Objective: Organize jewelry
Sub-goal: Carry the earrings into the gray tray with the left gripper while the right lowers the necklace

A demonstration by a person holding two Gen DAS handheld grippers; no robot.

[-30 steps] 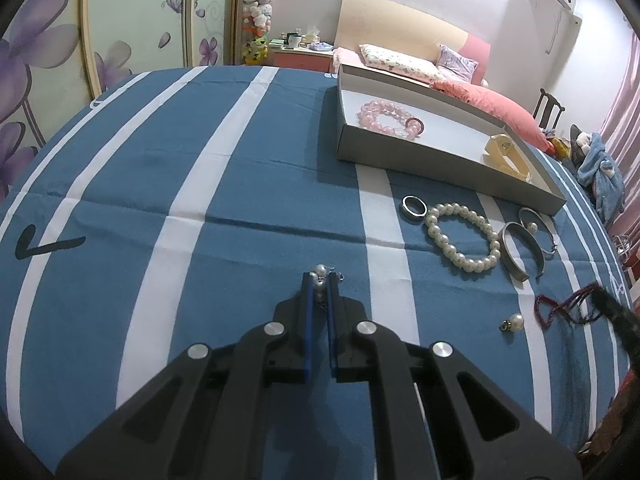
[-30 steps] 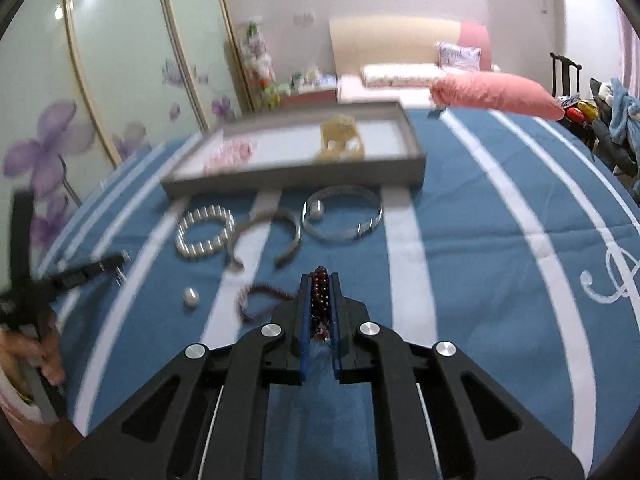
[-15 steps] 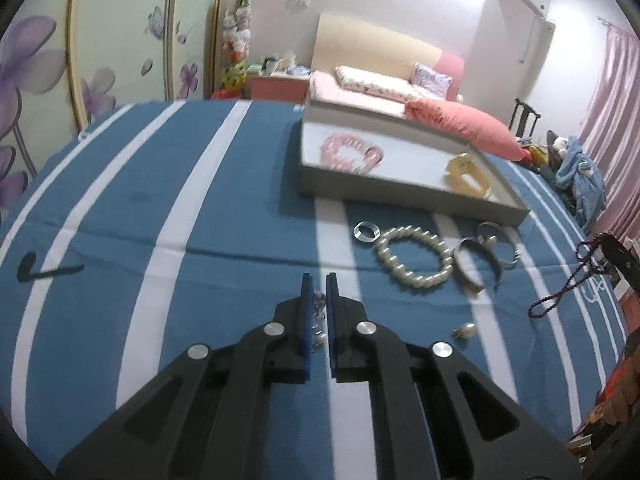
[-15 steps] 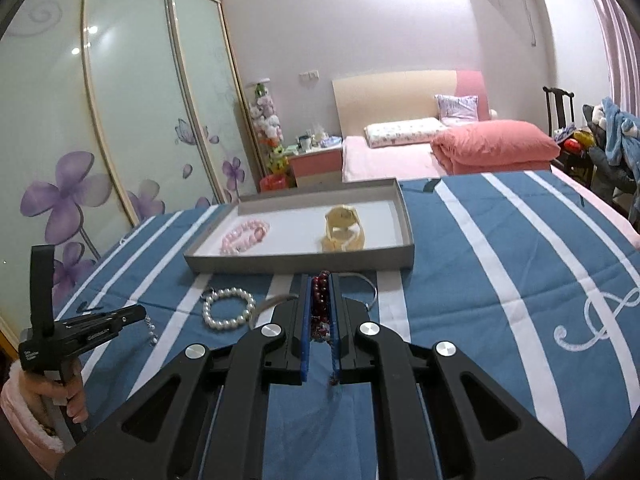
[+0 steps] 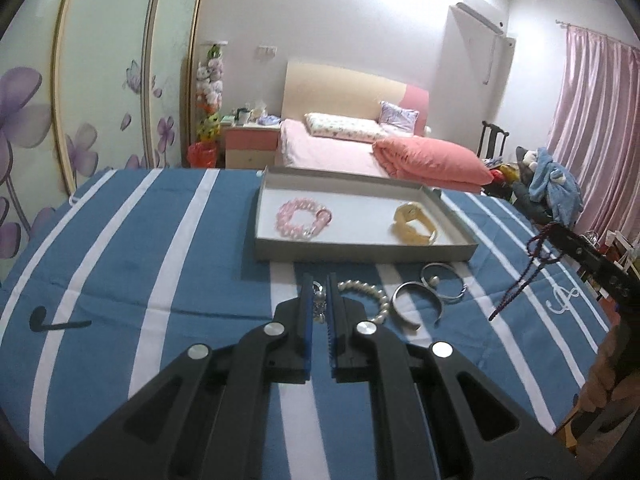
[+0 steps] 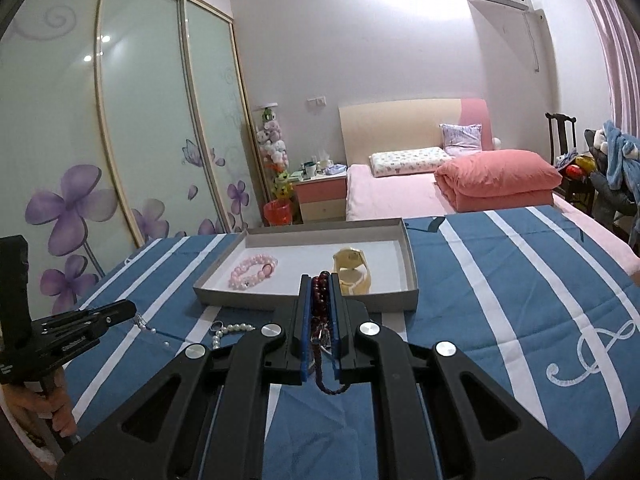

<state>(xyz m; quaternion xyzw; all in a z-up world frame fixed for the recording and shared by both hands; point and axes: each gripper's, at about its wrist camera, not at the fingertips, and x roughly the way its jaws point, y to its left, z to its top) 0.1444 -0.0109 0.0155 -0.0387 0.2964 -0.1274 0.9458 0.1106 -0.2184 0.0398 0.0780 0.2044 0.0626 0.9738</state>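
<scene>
My left gripper (image 5: 319,280) is shut on a small pearl earring (image 5: 319,304) and holds it above the blue striped cloth. It also shows in the right wrist view (image 6: 132,310), with the earring dangling from it. My right gripper (image 6: 321,280) is shut on a dark red bead necklace (image 6: 320,300), which hangs from it in the left wrist view (image 5: 528,272). The grey tray (image 5: 360,250) holds a pink bead bracelet (image 5: 302,218) and a yellow watch (image 5: 414,224).
On the cloth in front of the tray lie a white pearl bracelet (image 5: 370,294), a silver cuff bangle (image 5: 416,304) and a thin silver bangle (image 5: 444,284). A bed with a pink quilt (image 5: 432,160) stands behind the table.
Both grippers have lifted up off the cloth with their pieces, and the views have tilted up toward the tray and the room.
</scene>
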